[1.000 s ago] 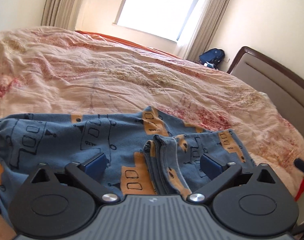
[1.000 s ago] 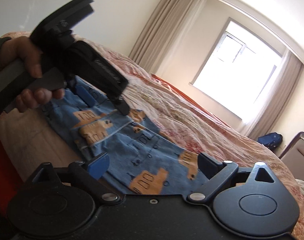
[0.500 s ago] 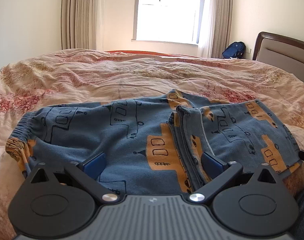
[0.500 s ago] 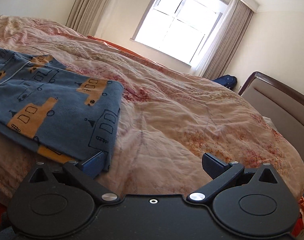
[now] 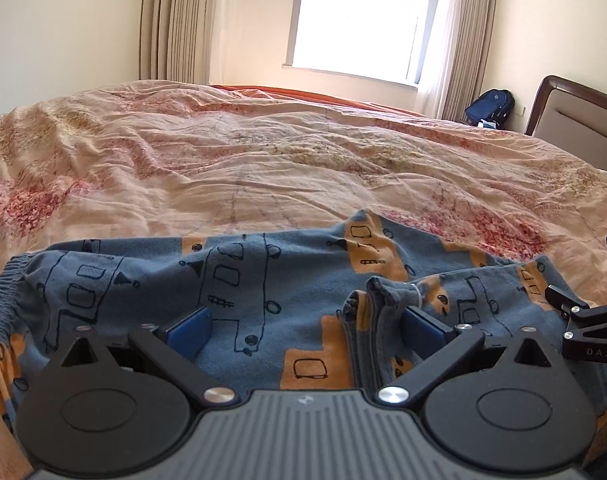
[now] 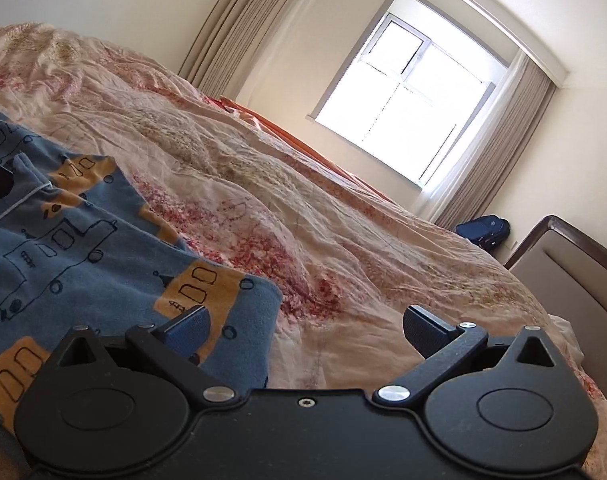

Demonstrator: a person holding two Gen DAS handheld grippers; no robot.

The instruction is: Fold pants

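Two sets of tongs hang spread apart over blue pants at the near edge of the bed.

Left tongs [image 5: 305,330] gape wide, holding nothing, low over the pants [image 5: 239,292], with a bunched fold of cloth just by one pad. Right tongs [image 6: 305,326] are parted too, at the pants' right-hand edge, one pad over the cloth and the other over bare bedspread [image 6: 343,240]. The elastic waistband lies toward the bed's left side. Beyond the pants the bedspread runs wide and unoccupied toward the window [image 5: 367,20] and headboard [image 6: 575,272]. A dark bag [image 5: 489,106] sits off the far corner.
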